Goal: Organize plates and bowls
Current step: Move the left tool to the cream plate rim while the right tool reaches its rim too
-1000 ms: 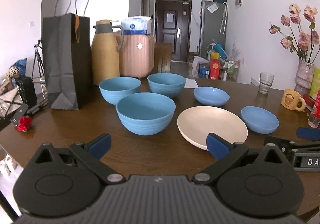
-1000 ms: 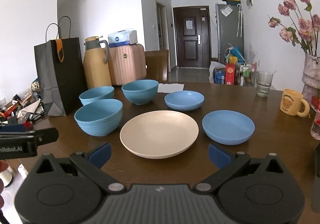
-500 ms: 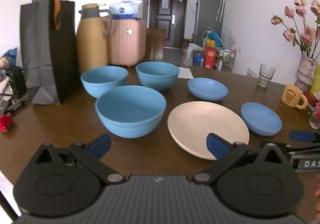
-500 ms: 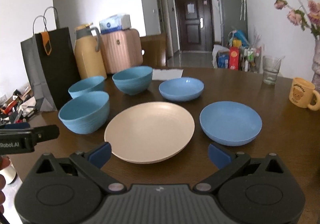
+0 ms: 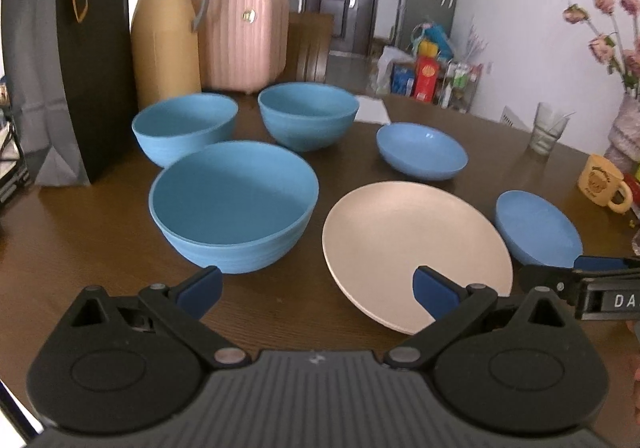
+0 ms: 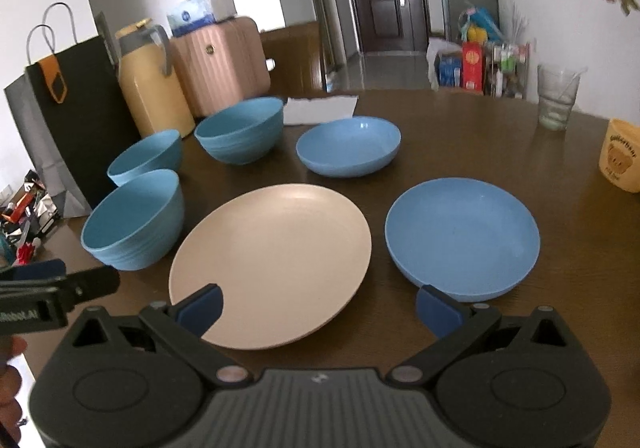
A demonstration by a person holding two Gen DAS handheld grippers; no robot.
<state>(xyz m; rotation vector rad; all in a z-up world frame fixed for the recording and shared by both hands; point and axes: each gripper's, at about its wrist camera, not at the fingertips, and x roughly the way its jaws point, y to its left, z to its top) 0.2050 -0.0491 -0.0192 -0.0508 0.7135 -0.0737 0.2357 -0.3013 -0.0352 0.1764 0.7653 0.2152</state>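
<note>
Three deep blue bowls stand on the brown table: a near one (image 5: 234,204) (image 6: 134,220) and two behind it (image 5: 184,132) (image 5: 308,114). A cream plate (image 5: 416,244) (image 6: 272,260) lies in the middle. Two shallow blue plates lie to its right: a near one (image 5: 538,228) (image 6: 462,236) and a far one (image 5: 422,150) (image 6: 348,146). My left gripper (image 5: 318,290) is open and empty, just short of the near bowl and the cream plate. My right gripper (image 6: 318,306) is open and empty, between the cream plate and the near blue plate.
A black paper bag (image 5: 68,64), a tan thermos jug (image 5: 166,32) and a pink case (image 5: 244,36) stand at the table's back left. A glass (image 6: 556,96), a yellow mug (image 6: 622,154) and a flower vase (image 5: 628,128) stand at the right.
Both grippers have moved forward and lower toward the dishes, which now look larger. Both stay open. No dish has moved.
</note>
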